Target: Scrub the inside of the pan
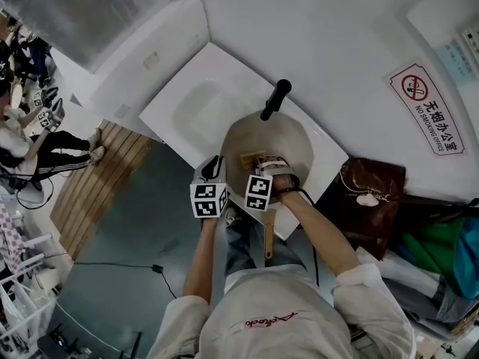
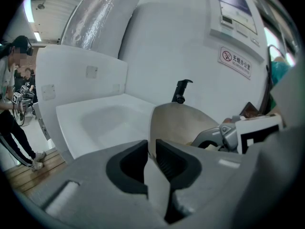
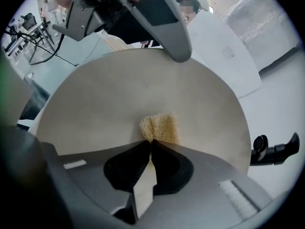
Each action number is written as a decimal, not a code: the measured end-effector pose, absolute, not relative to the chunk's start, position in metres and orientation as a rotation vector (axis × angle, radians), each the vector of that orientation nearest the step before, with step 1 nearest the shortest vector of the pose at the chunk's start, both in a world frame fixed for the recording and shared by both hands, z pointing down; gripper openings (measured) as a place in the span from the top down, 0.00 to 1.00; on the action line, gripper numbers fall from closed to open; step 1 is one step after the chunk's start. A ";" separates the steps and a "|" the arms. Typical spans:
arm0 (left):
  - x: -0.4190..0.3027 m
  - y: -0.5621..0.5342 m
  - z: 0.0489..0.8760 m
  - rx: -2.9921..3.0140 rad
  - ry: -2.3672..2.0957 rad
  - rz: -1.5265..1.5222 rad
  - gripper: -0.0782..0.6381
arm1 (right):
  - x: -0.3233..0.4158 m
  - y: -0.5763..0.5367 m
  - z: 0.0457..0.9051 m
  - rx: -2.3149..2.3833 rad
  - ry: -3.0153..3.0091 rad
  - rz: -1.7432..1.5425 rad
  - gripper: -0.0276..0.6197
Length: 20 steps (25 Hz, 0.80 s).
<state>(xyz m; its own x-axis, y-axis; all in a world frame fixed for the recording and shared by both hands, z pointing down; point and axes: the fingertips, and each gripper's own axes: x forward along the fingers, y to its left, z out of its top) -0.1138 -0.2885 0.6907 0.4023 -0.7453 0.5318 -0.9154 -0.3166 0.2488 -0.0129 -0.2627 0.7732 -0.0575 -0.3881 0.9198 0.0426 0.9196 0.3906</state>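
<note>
Your right gripper [image 3: 150, 144], clamped on the yellow sponge [image 3: 159, 127], presses it near the centre of the pan [image 3: 119, 94], whose 7 o'clock rim your left gripper [image 2: 151, 149] pinches, handle [image 1: 275, 99] toward 12 o'clock.

A white moulded sink counter [image 1: 187, 99] with a shallow rectangular basin stands against a white wall. Past its right corner lies a glossy brown leather bag [image 1: 374, 219], with green fabric [image 1: 438, 249] just beside it. A red-and-white no-smoking sign [image 1: 426, 109] is fixed to the wall near the bag. Off the counter's left edge is a slatted wooden platform [image 1: 93, 189], where a person in dark striped trousers [image 1: 63, 149] stands. A crinkled silver foil duct [image 2: 97, 20] rises behind the counter's far corner. A black cable [image 1: 112, 265] trails across the grey floor.
</note>
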 end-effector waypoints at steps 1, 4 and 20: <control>-0.114 -0.288 0.691 2.151 -1.412 0.438 0.82 | -0.009 -0.264 0.773 0.279 -1.591 -0.356 0.92; -0.114 -0.288 0.691 2.151 -1.412 0.439 0.82 | 0.003 -0.266 0.772 0.295 -1.580 -0.345 0.92; -0.113 -0.288 0.691 2.157 -1.413 0.458 0.81 | 0.083 -0.275 0.772 0.359 -1.472 -0.291 0.92</control>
